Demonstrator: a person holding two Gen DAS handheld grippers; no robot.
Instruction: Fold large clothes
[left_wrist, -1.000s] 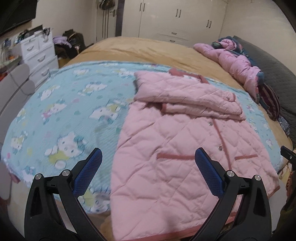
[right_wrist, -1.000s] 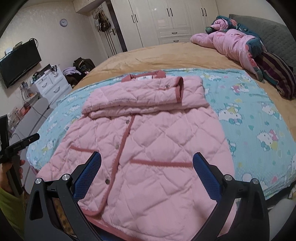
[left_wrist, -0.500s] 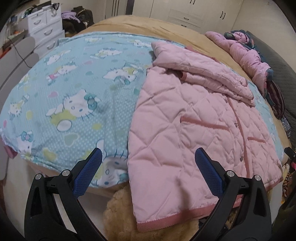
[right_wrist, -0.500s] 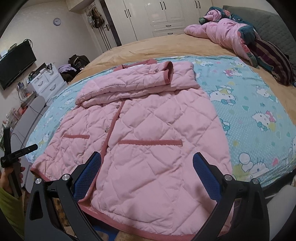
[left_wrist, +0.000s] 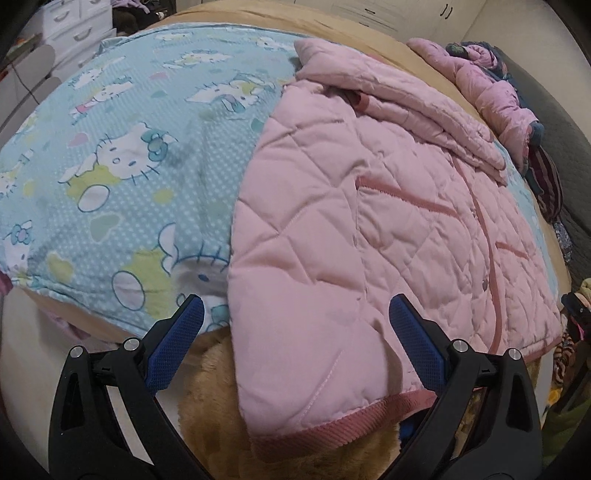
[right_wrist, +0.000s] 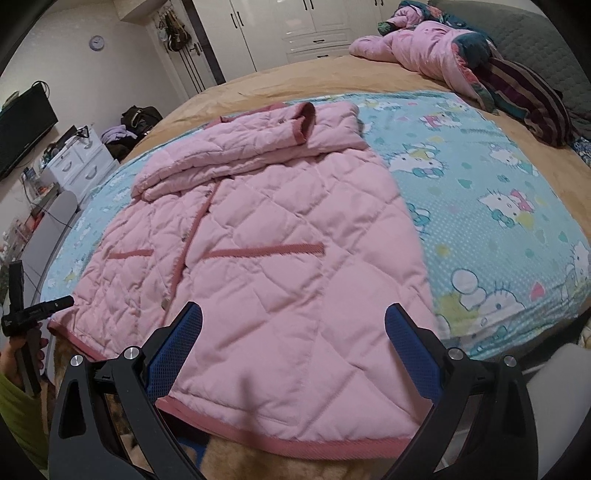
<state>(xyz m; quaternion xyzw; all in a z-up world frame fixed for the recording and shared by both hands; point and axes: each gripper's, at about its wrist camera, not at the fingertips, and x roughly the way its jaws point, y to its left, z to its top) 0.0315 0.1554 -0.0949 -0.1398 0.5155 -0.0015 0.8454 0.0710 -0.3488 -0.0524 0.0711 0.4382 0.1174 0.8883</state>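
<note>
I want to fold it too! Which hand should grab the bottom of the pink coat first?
Probably both, one corner each. The left gripper is open over one hem corner of the pink quilted coat; the right gripper is open over the other.

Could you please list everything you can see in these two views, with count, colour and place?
jacket: one, pink quilted, flat on the sheet, sleeves folded across its top, hem at the near bed edge.
sheet: one, light blue with cartoon cats, under the jacket.
blanket: one, tan, covering the bed.
clothes pile: one heap, pink and dark, far right of the bed.
drawers: one unit, white, left wall.
television: one, black, left wall.
clock: one, purple, on the wall.
wardrobe: white, far wall.
left tool: black with blue pads, open over the jacket's left hem corner.
right tool: same, open over the right hem.
</note>
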